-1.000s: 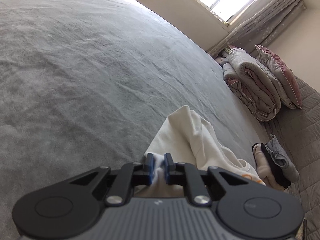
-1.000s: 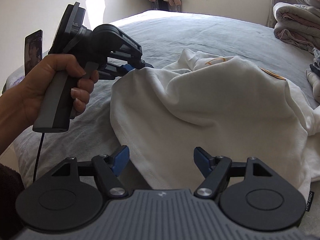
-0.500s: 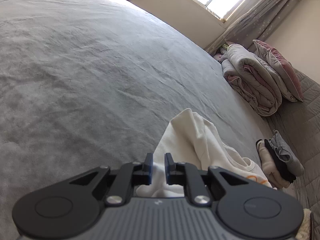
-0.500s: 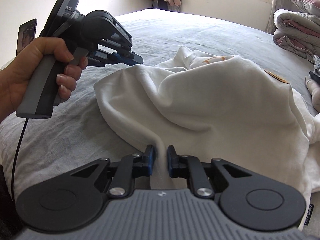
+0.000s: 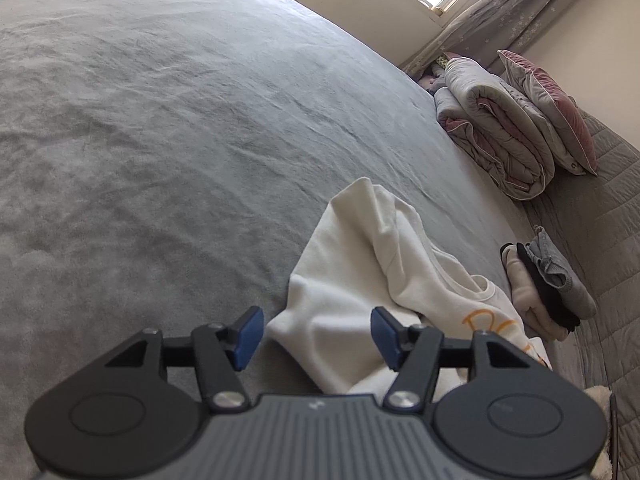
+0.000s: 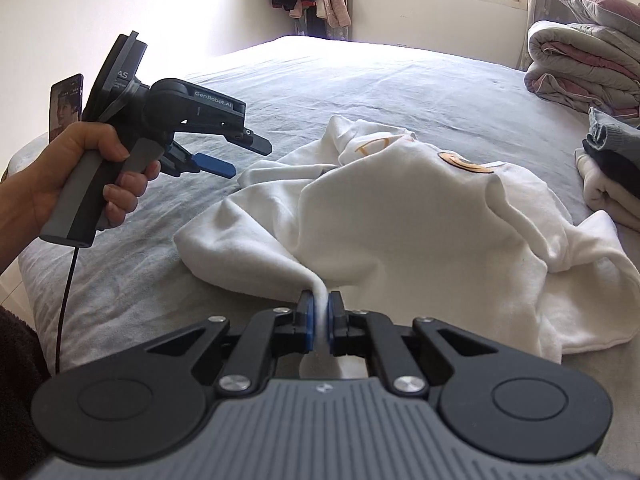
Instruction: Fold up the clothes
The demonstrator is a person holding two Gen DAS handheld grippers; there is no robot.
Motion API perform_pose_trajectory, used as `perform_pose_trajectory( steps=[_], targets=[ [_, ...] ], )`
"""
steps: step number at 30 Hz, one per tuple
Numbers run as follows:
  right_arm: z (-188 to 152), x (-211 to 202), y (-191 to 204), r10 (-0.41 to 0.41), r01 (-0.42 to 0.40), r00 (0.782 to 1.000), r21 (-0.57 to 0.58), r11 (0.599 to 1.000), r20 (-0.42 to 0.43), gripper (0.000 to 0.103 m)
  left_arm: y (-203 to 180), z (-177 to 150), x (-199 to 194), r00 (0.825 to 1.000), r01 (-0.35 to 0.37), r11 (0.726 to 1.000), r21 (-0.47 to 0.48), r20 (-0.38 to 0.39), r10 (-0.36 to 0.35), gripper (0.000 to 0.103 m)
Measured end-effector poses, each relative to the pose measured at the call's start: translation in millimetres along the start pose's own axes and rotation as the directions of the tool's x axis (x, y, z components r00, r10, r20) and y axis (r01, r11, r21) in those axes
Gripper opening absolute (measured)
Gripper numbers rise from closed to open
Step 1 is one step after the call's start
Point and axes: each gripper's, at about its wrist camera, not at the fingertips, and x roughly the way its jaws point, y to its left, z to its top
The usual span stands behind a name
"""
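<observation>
A white sweatshirt (image 6: 420,216) with orange print lies crumpled on the grey bed (image 6: 360,76). My right gripper (image 6: 319,312) is shut on a pinch of its near hem, which rises from the bed into the pads. In the left wrist view the same white sweatshirt (image 5: 360,272) lies just ahead, and my left gripper (image 5: 316,334) stands open above its near edge with nothing between the pads. In the right wrist view the left gripper (image 6: 236,158) hangs in a hand (image 6: 80,172) to the left of the cloth, clear of it.
A stack of folded clothes (image 5: 548,284) sits to the right of the sweatshirt. A rolled duvet (image 5: 492,128) and a pink pillow (image 5: 552,108) lie against the far wall under the window. The grey bed (image 5: 160,120) spreads wide to the left.
My left gripper let go of the sweatshirt's edge, opened and drew back to the left. My right gripper shut on the near hem and now lifts it a little.
</observation>
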Motion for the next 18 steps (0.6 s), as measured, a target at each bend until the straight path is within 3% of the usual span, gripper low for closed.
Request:
perform_pose_trajectory(
  steps=[9, 14, 16, 18],
  targets=[
    [-19.8, -20.0, -23.1, -0.013, 0.014, 0.999, 0.028, 1.000, -0.030, 0.006, -1.7, -20.3, -8.7, 0.998, 0.008, 0.999, 0.034, -0.067, -0.006, 0.064],
    [-31.8, -22.0, -25.9, -0.017, 0.019, 0.998, 0.044, 0.999, -0.058, 0.006, -1.5, -22.6, 5.3, 0.998, 0.021, 0.999, -0.038, -0.065, -0.023, 0.062],
    [-36.1, -23.1, -26.5, -0.018, 0.021, 0.998, 0.049, 0.999, -0.067, 0.006, -6.4, -24.7, 14.3, 0.995, 0.048, 0.997, -0.067, -0.086, -0.054, 0.045],
    [-35.3, -24.5, -26.6, -0.011, 0.015, 0.998, 0.056, 0.998, -0.064, 0.006, -12.5, -24.0, 15.9, 0.997, 0.044, 0.996, -0.071, -0.068, -0.049, 0.005]
  ],
)
